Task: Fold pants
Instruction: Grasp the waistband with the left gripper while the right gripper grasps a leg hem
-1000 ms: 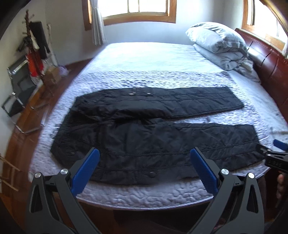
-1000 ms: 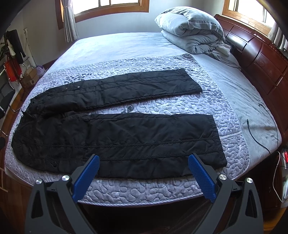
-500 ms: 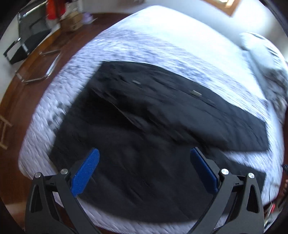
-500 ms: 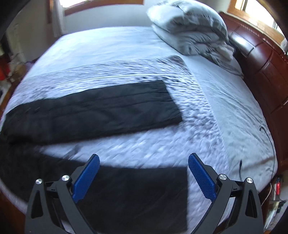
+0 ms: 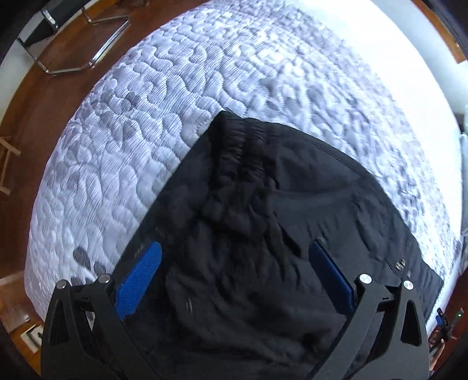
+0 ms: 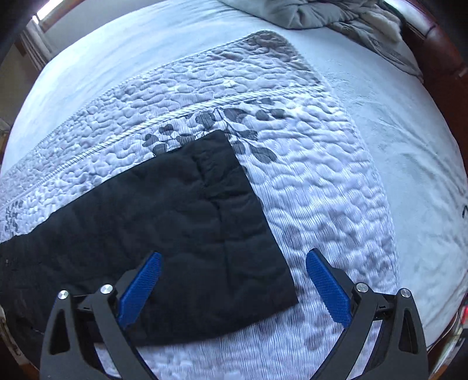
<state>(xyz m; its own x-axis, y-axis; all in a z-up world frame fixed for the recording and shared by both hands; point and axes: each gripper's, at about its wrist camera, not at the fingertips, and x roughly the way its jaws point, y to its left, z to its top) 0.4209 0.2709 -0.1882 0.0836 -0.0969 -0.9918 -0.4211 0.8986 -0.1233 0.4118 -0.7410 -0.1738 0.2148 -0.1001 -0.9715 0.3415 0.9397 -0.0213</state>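
Black quilted pants (image 5: 278,219) lie flat on the quilted bedspread (image 5: 131,117). In the left wrist view I look down on the waist end, its elastic band (image 5: 237,140) near the bed's left side. My left gripper (image 5: 234,263) is open and empty, close above the rumpled waist fabric. In the right wrist view a pant leg's hem end (image 6: 204,219) lies on the bedspread (image 6: 321,190). My right gripper (image 6: 232,271) is open and empty, low over the hem's near corner, its left finger (image 6: 140,289) over the cloth, its right finger (image 6: 327,289) over the bedspread.
A wooden floor (image 5: 58,87) and a chair's metal frame (image 5: 87,38) lie left of the bed. A grey duvet (image 6: 321,14) is piled at the wooden headboard (image 6: 438,43). A dark cable (image 6: 463,210) lies on the sheet at the right.
Both grippers have dropped from a high view over the whole bed to just above the pants. The left went to the waist end, the right to a leg's hem. Both stayed open.
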